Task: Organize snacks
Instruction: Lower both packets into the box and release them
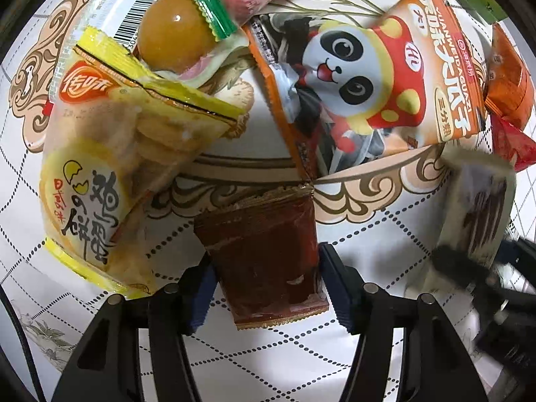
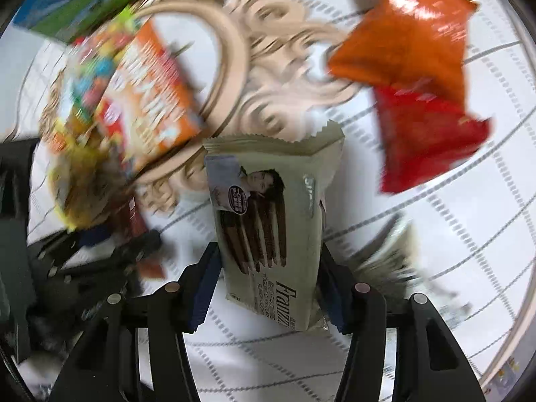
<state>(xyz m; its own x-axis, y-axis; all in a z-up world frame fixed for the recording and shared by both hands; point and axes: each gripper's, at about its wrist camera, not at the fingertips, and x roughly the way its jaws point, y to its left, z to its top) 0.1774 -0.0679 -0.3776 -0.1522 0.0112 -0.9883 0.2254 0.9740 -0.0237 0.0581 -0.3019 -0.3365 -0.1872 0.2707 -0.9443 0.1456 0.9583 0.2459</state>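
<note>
My left gripper (image 1: 266, 268) is shut on a dark red-brown snack packet (image 1: 264, 254), held just above the patterned tablecloth. Beyond it lie a yellow egg-biscuit pack (image 1: 110, 154), an orange panda seed bag (image 1: 361, 83) and wrapped candies (image 1: 177, 30). My right gripper (image 2: 268, 274) is shut on a pale green Franzzi chocolate wafer pack (image 2: 271, 221); that pack and gripper also show blurred at the right of the left wrist view (image 1: 475, 207). An orange packet (image 2: 405, 30) and a red packet (image 2: 428, 137) lie ahead to the right.
The white tablecloth (image 1: 254, 124) has a beige scroll pattern and dotted grid. A green and blue box (image 2: 67, 10) sits at the far left of the right wrist view. The snack pile (image 2: 110, 107) is blurred by motion.
</note>
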